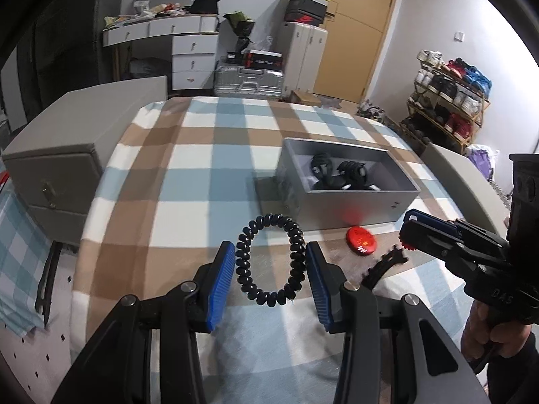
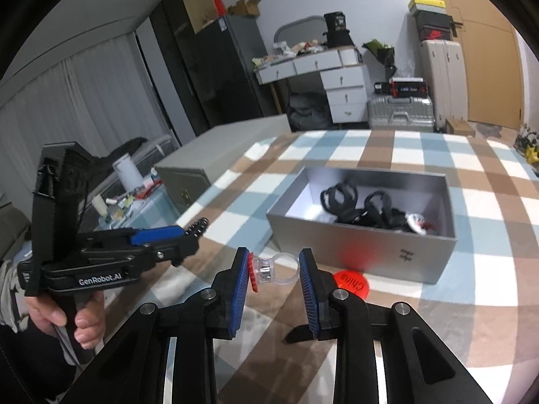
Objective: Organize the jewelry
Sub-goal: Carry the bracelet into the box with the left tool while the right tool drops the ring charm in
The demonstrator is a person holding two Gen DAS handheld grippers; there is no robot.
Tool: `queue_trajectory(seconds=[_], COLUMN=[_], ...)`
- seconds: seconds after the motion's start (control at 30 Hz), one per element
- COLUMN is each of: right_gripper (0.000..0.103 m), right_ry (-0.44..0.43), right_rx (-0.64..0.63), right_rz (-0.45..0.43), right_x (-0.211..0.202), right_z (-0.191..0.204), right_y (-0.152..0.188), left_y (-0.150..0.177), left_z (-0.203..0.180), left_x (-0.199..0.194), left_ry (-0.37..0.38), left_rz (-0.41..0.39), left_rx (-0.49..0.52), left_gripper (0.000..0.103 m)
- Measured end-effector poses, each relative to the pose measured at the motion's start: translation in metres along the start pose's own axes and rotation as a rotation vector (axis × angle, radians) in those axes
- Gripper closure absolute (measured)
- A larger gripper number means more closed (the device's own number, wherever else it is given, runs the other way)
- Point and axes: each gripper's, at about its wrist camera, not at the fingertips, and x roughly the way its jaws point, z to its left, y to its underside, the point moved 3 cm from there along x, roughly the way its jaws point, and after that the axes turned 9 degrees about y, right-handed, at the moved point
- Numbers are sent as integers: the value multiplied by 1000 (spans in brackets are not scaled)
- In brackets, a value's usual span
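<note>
Cluttered bedroom; bed with plaid blanket [image 1: 188, 155] in blue, tan and white as work surface. Open grey box [image 2: 367, 245] sits on it, holding a tangle of black hair ties [image 2: 357, 205] plus something small white/red at the near corner, too small to identify. Red round disc [image 1: 361, 241] lies just in front of box, text partly readable, half hidden by a finger in right view. Left gripper [image 1: 269, 269]: jaws moderately apart, black spiral hair tie [image 1: 269, 259] spanning between blue pads, touching both, appears held. Right gripper [image 2: 274, 274]: jaws partly apart, clear plastic ring [image 2: 276, 267] with red toothed top wedged between pads. Black toothed piece [image 1: 387, 262] on blanket beside it, blurred, possibly a hair clip. Person's hands only partly in frame.
</note>
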Motion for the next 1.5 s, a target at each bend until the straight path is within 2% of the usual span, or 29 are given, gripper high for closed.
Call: queue_trajectory(seconds=[0.33,0.47,0.9,1.33,1.5], right_gripper=[74,74,74,74,71], right_ry=[27,38,50,71,87], right_rx=[28,42,34,70,83], right_rz=[-66,-77,-97,-35,-8], right_x=[-18,-18,6,39,47], right_z=[-34,-51,-85,-105,-109], right_y=[-19,-30,-62,-60,-58], left_y=[-30,-43,-66,-70,-69], left_z=[-32,-46,-61,-61,-64], left_x=[26,37,87,104,107], left_ry=[49,147,133,134,146], left_rz=[15,36,88,125,134], left_rx=[71,57,88,84,99], left_gripper=[66,66,66,66,66])
